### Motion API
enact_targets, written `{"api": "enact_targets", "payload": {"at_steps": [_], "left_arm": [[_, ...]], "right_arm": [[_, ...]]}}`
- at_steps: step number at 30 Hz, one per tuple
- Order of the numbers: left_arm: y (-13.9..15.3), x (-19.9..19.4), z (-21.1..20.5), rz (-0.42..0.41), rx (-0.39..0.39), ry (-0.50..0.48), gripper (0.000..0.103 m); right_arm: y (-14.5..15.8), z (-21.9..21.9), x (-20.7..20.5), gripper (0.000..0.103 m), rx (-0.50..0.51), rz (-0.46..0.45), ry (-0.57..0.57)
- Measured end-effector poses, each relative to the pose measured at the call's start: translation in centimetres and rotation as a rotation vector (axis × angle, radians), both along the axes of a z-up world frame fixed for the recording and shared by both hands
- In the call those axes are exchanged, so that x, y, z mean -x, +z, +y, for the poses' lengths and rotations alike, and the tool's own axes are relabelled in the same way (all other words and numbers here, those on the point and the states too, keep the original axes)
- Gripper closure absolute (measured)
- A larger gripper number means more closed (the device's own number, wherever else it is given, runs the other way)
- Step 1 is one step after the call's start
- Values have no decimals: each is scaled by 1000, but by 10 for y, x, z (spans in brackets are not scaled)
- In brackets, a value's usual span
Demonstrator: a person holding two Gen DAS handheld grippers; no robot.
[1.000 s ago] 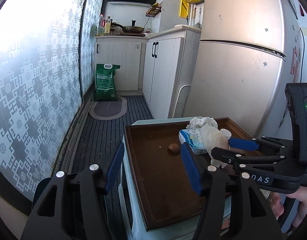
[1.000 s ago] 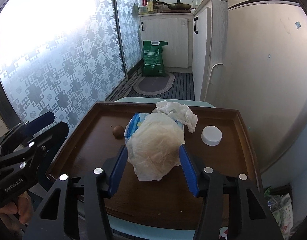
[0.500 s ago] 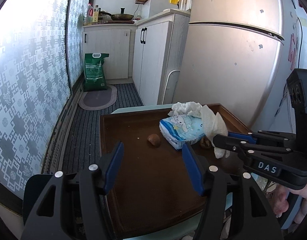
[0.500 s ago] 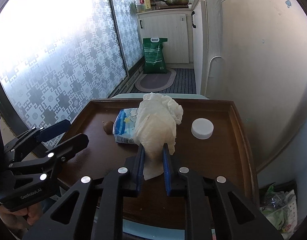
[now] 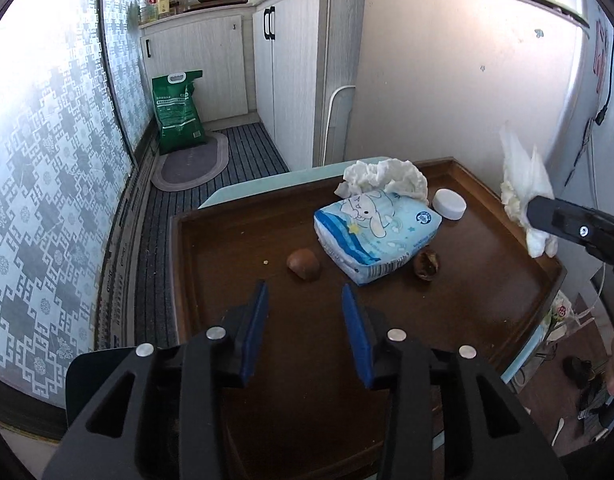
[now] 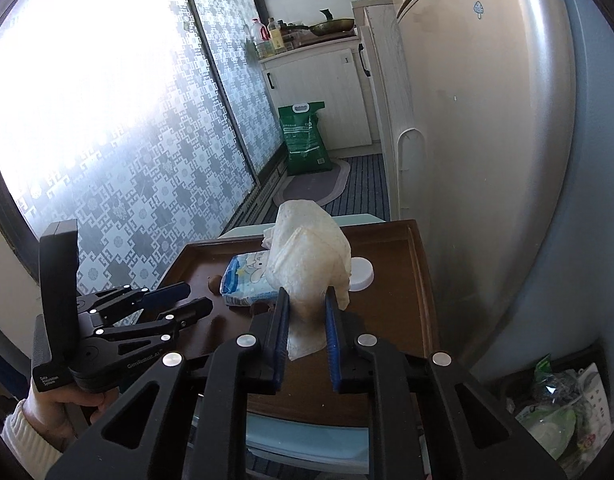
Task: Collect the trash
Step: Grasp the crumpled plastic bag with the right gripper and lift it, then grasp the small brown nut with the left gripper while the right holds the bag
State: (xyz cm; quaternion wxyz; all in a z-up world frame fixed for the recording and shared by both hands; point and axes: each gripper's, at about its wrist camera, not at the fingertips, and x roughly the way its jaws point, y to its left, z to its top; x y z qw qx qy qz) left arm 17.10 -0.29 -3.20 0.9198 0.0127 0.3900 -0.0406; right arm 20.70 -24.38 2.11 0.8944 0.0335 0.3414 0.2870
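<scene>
Indoors, brown tray (image 5: 519, 240) beside fridge (image 6: 487, 120), patterned window (image 6: 107, 120).

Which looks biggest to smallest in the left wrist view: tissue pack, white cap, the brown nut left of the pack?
1. tissue pack, clearly largest
2. white cap and brown nut: too alike to rank, and the nut sits nearer the camera.

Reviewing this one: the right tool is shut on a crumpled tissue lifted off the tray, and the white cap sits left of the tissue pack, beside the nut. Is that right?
Not quite. The right tool does grip the crumpled tissue above the tray, but the left wrist view shows the white cap right of the tissue pack, away from the nut.
</scene>
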Motion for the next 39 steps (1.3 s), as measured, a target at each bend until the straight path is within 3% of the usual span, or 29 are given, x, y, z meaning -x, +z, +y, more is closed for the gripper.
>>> {"api": "enact_targets", "payload": {"at_steps": [9, 17, 21, 24, 39], "left_arm": [[0, -24, -7, 70, -45, -15, 60], [0, -35, -2, 96, -37, -41, 61], [2, -38, -3, 114, -28, -41, 73], [1, -39, -2, 110, -18, -35, 80], [0, -18, 13, 46, 28, 12, 83]], "right_arm": [[3, -1, 3, 86, -11, -4, 11], [2, -1, 1, 86, -5, 2, 7], [3, 2, 3, 86, 1, 2, 12], [5, 5, 5, 86, 2, 0, 18], [6, 22, 4, 86, 13, 3, 40]]}}
